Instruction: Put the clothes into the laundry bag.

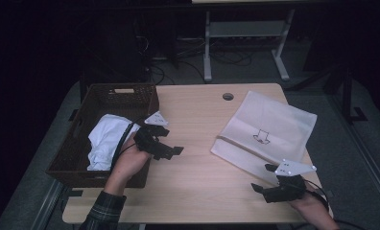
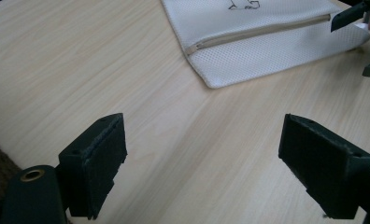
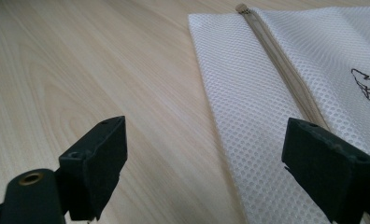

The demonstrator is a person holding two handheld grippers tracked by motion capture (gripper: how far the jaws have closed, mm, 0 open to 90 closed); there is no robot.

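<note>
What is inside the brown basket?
Inside the brown basket lies a crumpled white cloth, toward the near side. Whatever sits beneath the cloth is covered, and the person's left hand hides part of the near corner.

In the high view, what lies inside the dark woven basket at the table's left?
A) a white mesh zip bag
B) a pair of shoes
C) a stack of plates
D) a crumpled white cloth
D: a crumpled white cloth lies inside the basket; the mesh zip bag lies flat on the table.
</note>
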